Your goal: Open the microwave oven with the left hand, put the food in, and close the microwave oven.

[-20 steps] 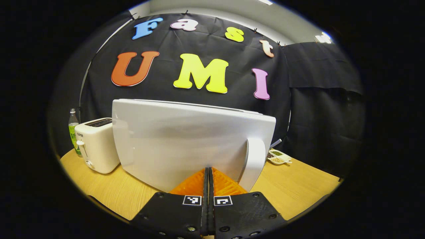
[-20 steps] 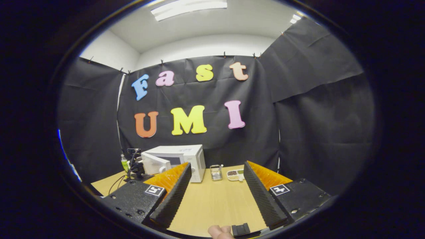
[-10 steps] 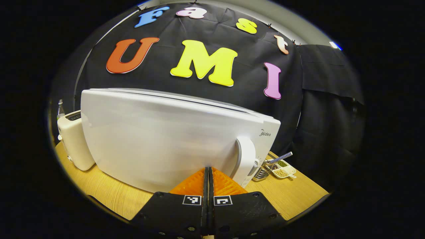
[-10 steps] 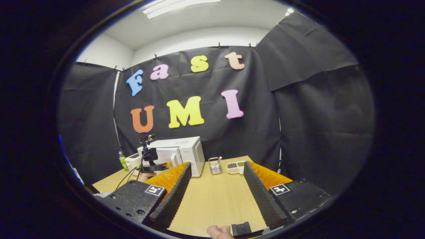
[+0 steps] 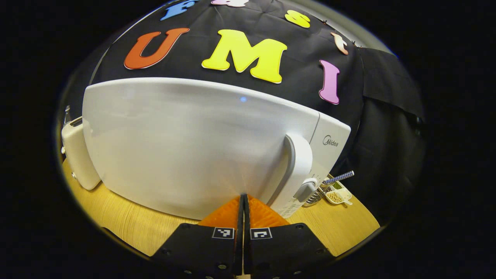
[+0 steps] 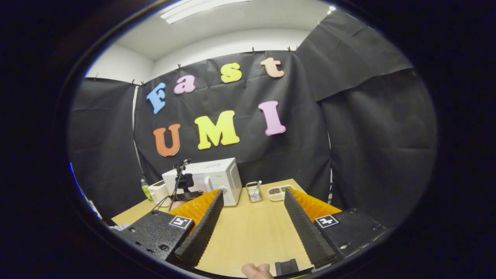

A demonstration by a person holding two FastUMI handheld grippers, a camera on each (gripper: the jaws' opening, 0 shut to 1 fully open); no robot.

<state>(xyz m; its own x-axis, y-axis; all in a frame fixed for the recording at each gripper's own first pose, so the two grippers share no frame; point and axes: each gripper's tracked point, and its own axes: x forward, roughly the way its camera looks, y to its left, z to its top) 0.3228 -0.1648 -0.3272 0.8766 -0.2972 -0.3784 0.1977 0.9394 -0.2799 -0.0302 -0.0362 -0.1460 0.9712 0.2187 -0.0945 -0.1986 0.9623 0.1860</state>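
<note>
The white microwave [image 5: 186, 143] looms close in the left gripper view, its door flush with the control panel and its handle [image 5: 299, 162] at the right. My left gripper [image 5: 243, 197] is shut with nothing in it, its tips against the lower door. In the right gripper view the microwave [image 6: 211, 176] stands at the back of the table. The left gripper [image 6: 185, 185] is in front of its door. My right gripper [image 6: 254, 190] hovers open and empty over the near table, far from the oven.
A cream toaster [image 5: 75, 155] and a green bottle [image 6: 145, 188] stand left of the microwave. To its right are a wire holder [image 6: 254, 192] and a divided dish of seeds [image 5: 336, 196]. A thumb [image 6: 255, 269] shows at the wooden table's [image 6: 248, 236] near edge.
The left gripper has pushed forward with the door, which swung from partly open to flush with the oven. The right gripper stayed open and dipped slightly.
</note>
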